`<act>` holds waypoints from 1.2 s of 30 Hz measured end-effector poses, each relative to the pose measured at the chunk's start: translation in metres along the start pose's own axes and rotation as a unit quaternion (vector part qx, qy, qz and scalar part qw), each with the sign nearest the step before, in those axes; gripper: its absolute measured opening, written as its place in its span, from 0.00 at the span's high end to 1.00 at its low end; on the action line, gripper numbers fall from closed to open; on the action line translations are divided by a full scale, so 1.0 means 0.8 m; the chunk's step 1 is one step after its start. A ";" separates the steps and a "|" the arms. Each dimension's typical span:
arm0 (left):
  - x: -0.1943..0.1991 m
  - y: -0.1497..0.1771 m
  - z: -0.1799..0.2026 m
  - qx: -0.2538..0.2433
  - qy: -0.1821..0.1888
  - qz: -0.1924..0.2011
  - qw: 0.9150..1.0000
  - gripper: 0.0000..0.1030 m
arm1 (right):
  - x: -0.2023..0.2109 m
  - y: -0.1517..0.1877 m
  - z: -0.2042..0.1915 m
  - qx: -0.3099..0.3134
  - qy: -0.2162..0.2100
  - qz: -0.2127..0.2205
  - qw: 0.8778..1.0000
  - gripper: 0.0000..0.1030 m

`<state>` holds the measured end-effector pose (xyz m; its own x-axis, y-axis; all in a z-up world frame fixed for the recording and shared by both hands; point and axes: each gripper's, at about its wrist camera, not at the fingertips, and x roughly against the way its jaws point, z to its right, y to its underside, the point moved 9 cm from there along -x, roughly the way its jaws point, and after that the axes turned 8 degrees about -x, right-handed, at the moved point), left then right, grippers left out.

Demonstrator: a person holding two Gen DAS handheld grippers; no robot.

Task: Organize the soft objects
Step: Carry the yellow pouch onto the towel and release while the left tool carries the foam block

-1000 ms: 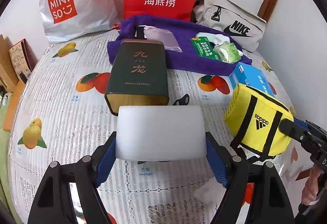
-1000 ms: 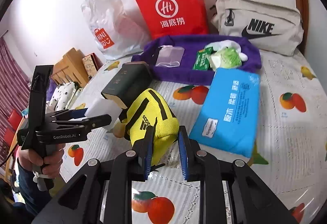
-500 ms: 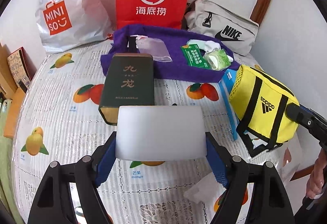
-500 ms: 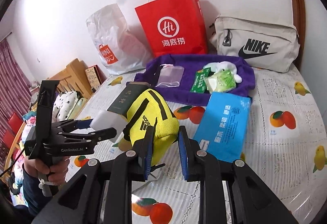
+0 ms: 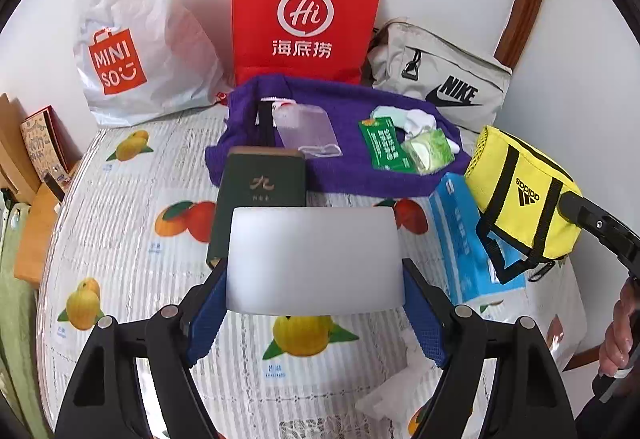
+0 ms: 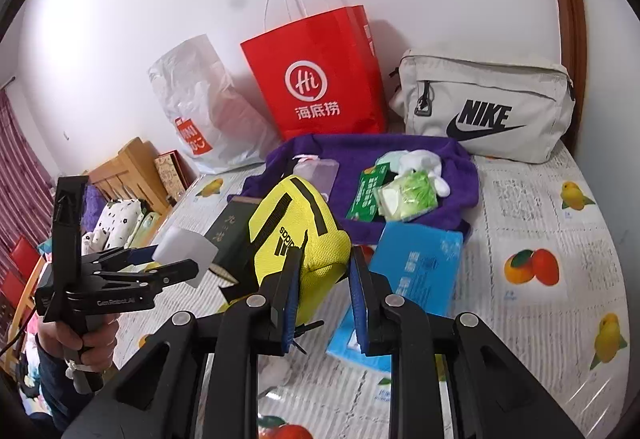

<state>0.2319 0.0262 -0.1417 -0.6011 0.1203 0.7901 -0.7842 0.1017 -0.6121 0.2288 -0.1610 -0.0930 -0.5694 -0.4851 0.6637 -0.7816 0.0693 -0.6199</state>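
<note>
Two grippers are in my hands, and each one holds one thing above the bed. My left gripper (image 5: 314, 313) stands wide, and its blue pads press on both ends of a white soft rectangular foam block (image 5: 314, 259), which fills the whole gap between them. My right gripper (image 6: 324, 299) is nearly closed, and its pads pinch one end of a small yellow fabric pouch with black straps and an Adidas logo (image 6: 298, 239). The pouch hangs in the air, tilted, and a loose black strap dangles under it.

The block looks smooth and plain, with straight edges. The pouch has a woven surface and bulges a little above the pads.

On the fruit-printed bedspread (image 5: 120, 239) I count one dark green rectangular box with gold characters (image 5: 260, 191), one blue pack of tissues (image 6: 416, 263) and one purple towel (image 5: 352, 175). On the towel lie one clear plastic pouch (image 5: 308, 131), one green flat packet (image 5: 384, 147), one light green small pack (image 5: 428, 151) and a white soft item (image 5: 418, 119).

At the wall stand three bags: one white Miniso plastic bag (image 5: 132, 39), one red paper bag with white handles (image 5: 304, 11) and one grey Nike waist bag (image 6: 484, 111).
</note>
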 end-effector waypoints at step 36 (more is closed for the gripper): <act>-0.083 -0.141 -0.054 0.007 -0.017 -0.006 1.000 0.23 | -0.133 -0.137 0.034 -0.003 0.017 -0.008 1.000 0.77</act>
<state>0.3669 0.0491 -0.1264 -0.5969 0.0858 0.7977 -0.7928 0.0895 -0.6029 0.3820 -0.1409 -0.1070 -0.5656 -0.4562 0.6870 -0.7919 0.0679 -0.6068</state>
